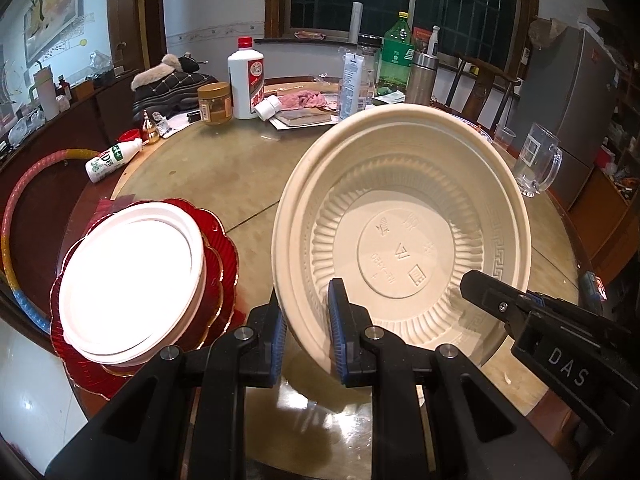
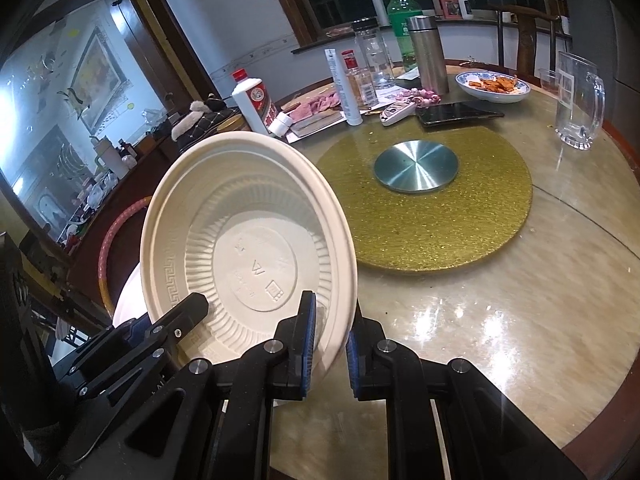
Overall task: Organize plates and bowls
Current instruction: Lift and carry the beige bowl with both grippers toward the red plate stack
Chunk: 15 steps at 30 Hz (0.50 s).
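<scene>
A cream plastic bowl (image 1: 400,240) hangs tilted above the round table (image 1: 224,168), its ribbed inside facing both cameras. My left gripper (image 1: 308,320) is shut on its left rim, blue pads on either side of the wall. The right gripper (image 2: 332,332) is shut on the opposite rim of the same bowl (image 2: 248,236). Each gripper shows in the other's view: the right gripper (image 1: 492,300) at the bowl's right edge, the left gripper (image 2: 180,312) at its lower left. A white bowl (image 1: 132,284) sits on stacked red scalloped plates (image 1: 224,264) at the table's left edge.
The far side is crowded: a white liquor bottle (image 1: 246,80), a jar (image 1: 215,103), a green bottle (image 1: 396,56) and a steel flask (image 2: 430,54). A glass mug (image 2: 578,100), a dish of food (image 2: 492,86) and a gold turntable (image 2: 432,216) lie to the right. A hoop (image 1: 16,216) leans at left.
</scene>
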Available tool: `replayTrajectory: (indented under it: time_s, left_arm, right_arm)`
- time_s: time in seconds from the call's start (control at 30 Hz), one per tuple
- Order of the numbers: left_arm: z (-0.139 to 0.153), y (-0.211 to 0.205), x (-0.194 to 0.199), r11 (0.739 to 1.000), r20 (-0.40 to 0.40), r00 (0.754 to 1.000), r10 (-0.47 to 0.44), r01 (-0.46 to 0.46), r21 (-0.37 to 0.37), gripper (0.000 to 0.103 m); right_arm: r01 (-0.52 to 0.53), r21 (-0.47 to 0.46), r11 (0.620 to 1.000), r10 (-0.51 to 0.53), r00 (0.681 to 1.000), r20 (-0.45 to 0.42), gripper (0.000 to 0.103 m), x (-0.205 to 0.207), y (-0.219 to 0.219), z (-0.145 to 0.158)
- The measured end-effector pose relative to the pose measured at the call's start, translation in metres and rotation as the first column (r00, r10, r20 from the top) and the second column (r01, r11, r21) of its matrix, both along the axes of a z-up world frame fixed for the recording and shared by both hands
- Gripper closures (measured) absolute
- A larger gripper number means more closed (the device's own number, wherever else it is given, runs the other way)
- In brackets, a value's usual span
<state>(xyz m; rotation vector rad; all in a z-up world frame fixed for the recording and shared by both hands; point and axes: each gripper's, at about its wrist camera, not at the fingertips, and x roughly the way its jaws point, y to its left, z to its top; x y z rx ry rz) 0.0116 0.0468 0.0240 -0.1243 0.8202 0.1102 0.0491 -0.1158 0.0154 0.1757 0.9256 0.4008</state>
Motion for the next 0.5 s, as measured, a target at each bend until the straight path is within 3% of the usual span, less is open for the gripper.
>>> replayTrajectory:
  time_s: [0.5]
  left_arm:
    - [0.012,0.025,-0.009,0.998,0.032,0.998,0.058,-0.058,-0.001,0.085]
  right_arm:
    - [-0.056,0.003,0.998,0.055,0.998,0.036,0.090,0.000,0.025,0.013]
